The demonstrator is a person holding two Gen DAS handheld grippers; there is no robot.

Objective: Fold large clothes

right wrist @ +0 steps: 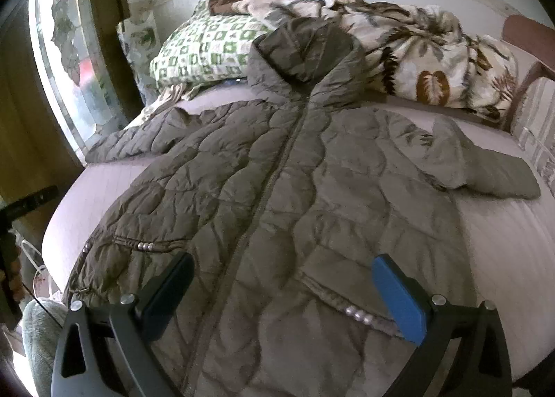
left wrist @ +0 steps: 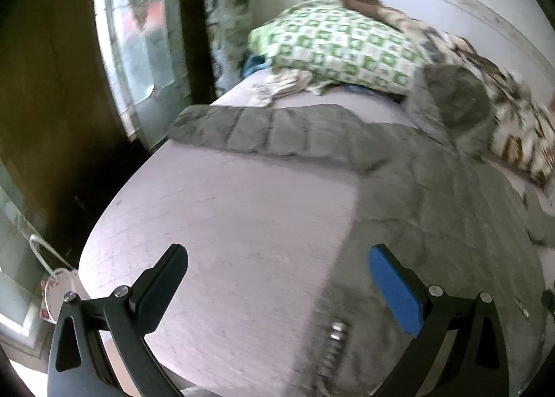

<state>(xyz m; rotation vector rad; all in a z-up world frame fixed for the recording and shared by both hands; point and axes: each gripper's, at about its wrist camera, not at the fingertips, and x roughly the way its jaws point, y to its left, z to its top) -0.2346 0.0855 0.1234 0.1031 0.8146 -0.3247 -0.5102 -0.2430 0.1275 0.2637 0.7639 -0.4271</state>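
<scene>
One bed [right wrist: 503,251] under a pale lilac sheet, filling both views; window [left wrist: 138,32] and dark wooden frame along its left side, white wall behind. At the head: green-checked pillow [right wrist: 204,50], leaf-patterned blanket [right wrist: 433,60] bunched beside it. Olive quilted jacket [right wrist: 295,188] spread face up on the sheet, zipped, hood [right wrist: 305,50] toward the pillow, both sleeves out to the sides (left sleeve reaching the mattress edge in the left wrist view).

Left gripper [left wrist: 277,289] spread wide, grasping nothing, hovering over bare sheet just beside the jacket's side edge near a pearl-trimmed pocket [left wrist: 334,334]. Right gripper [right wrist: 282,296] likewise wide apart and empty, above the jacket's lower front, straddling the zip.

Left wrist view smeared by motion; jacket hem cut off below both frames; contact between fingers and fabric impossible to judge.
</scene>
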